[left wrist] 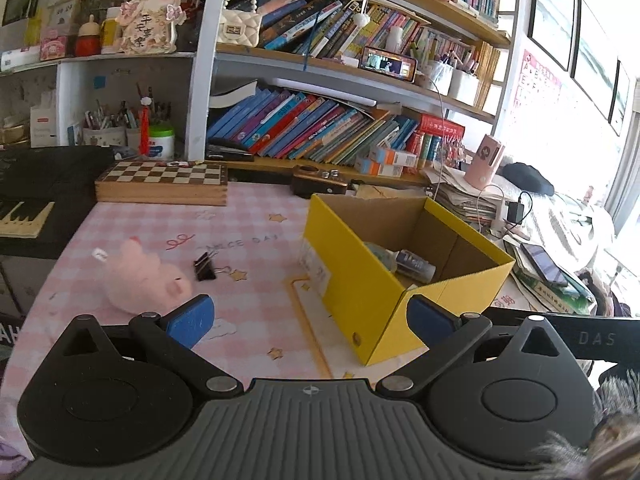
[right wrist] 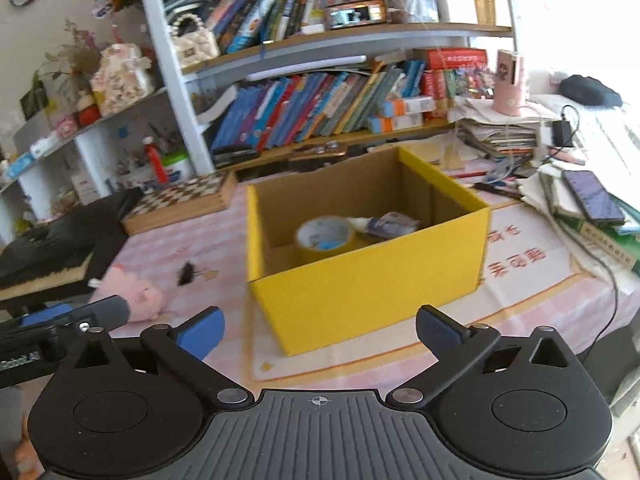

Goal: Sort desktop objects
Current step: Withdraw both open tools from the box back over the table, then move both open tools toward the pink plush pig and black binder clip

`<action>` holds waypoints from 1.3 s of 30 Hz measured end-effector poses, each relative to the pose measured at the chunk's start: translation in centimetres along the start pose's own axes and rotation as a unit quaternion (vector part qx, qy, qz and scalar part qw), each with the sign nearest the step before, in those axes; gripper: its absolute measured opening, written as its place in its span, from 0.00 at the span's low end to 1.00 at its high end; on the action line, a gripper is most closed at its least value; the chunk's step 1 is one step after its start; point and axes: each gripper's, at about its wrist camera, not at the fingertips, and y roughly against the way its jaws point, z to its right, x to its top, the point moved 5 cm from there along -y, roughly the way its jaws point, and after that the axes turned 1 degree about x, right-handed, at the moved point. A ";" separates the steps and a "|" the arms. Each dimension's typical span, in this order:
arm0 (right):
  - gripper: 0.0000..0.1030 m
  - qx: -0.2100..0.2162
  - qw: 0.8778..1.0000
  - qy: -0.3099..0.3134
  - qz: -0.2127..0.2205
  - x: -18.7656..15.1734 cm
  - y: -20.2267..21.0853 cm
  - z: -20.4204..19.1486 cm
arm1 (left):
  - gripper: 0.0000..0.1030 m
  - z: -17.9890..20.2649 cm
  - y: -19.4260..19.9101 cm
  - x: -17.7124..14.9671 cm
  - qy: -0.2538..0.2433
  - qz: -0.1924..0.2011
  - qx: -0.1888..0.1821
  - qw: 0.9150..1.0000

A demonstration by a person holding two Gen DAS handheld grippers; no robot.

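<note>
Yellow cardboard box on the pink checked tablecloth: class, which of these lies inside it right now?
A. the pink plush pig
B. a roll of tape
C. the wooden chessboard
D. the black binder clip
B: the right wrist view shows a roll of tape inside the yellow cardboard box, while the pink plush pig, black binder clip and wooden chessboard lie outside it.

A box (right wrist: 368,280) sits mid-table with a tape roll (right wrist: 325,236) inside. At its nine o'clock lie a binder clip (left wrist: 206,266) and plush pig (left wrist: 150,282); a chessboard (left wrist: 162,182) at eleven.
</note>
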 end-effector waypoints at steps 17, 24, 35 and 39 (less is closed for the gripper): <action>1.00 0.066 0.993 0.090 -0.048 -3.9 0.6 -9.7 | 1.00 -6.6 4.5 -2.0 -0.002 -0.018 0.057 0.998; 0.99 0.104 0.987 0.108 -0.050 -4.7 0.0 -13.0 | 1.00 -9.7 5.7 -2.7 0.020 -0.032 0.089 0.995; 0.99 0.098 0.987 0.126 -0.015 -4.2 -0.6 -15.8 | 1.00 -13.0 6.5 -2.8 0.053 -0.029 0.099 0.993; 0.89 0.099 0.987 0.125 -0.023 -4.1 -1.5 -16.2 | 1.00 -13.4 5.5 -2.8 0.057 -0.045 0.118 0.990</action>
